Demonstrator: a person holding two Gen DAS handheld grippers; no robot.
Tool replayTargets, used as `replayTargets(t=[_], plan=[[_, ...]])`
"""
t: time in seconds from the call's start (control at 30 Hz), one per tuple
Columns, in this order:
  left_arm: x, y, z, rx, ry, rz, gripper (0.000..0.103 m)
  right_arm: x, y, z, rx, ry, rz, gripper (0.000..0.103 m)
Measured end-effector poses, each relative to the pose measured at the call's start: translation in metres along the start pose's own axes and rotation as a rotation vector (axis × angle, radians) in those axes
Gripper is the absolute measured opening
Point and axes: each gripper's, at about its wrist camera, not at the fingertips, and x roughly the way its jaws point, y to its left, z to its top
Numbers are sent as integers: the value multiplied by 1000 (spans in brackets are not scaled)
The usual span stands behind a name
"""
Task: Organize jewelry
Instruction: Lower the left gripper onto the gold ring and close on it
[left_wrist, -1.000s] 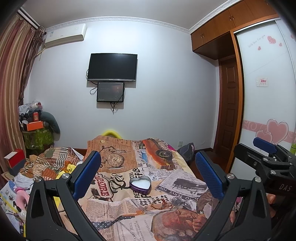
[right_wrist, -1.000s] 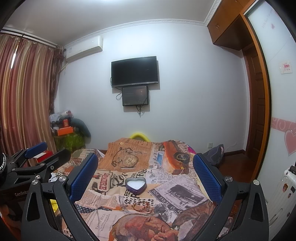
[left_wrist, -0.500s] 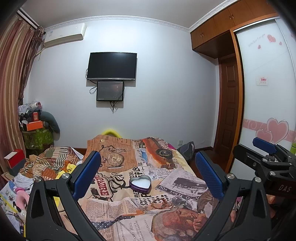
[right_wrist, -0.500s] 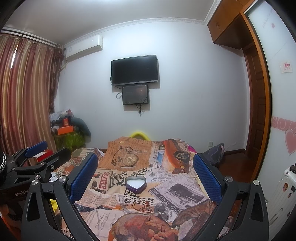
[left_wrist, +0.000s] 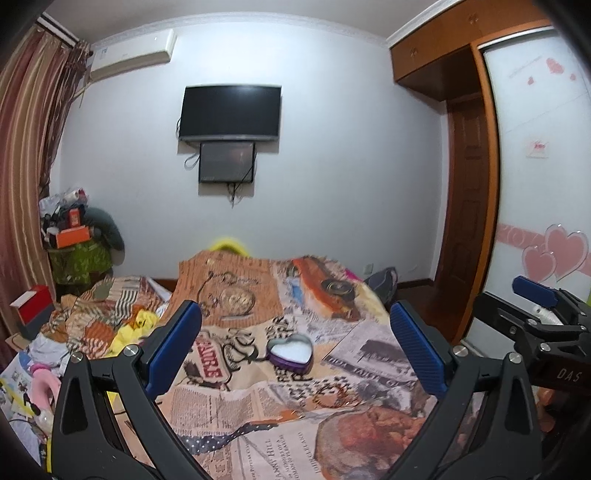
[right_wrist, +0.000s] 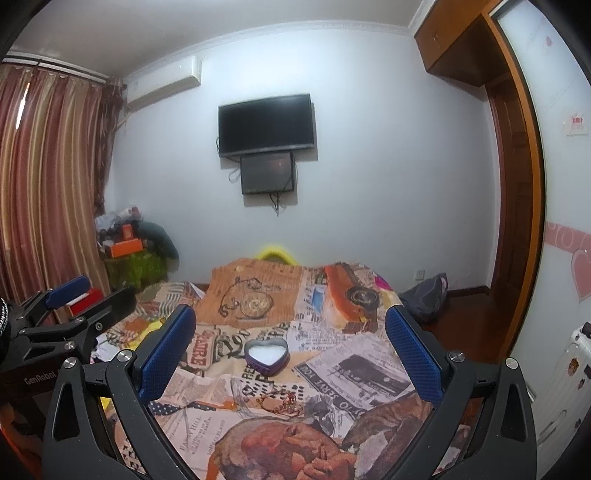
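A purple heart-shaped box (left_wrist: 290, 353), open with a white lining, sits mid-bed on a newspaper-print cover; it also shows in the right wrist view (right_wrist: 266, 356). A beaded bracelet (left_wrist: 330, 394) lies on the cover just in front of the box, also in the right wrist view (right_wrist: 279, 401). My left gripper (left_wrist: 295, 347) is open and empty, held above the bed short of the box. My right gripper (right_wrist: 290, 349) is open and empty, at about the same distance. Each gripper shows at the edge of the other's view.
The bed cover (left_wrist: 236, 413) fills the foreground. Crumpled clothes and bedding (left_wrist: 92, 325) lie at the left. A cluttered stand (left_wrist: 77, 254) is by the curtain. A TV (left_wrist: 229, 111) hangs on the far wall. A wardrobe (left_wrist: 539, 184) and door are at the right.
Both views have tilted slightly up and drawn a little closer to the bed. Both grippers stay open and empty. The box and bracelet have not moved.
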Motion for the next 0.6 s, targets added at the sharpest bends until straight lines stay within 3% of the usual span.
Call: replayTargets(t=[0.37, 0.5, 0.6], plan=[[86, 21, -59, -6, 250, 54, 102, 79, -29, -50, 42, 248, -54, 102], [113, 22, -82, -13, 344, 46, 85, 99, -34, -64, 45, 321, -58, 102], [131, 22, -98, -20, 406, 26, 82, 113, -39, -75, 52, 366, -49, 101]])
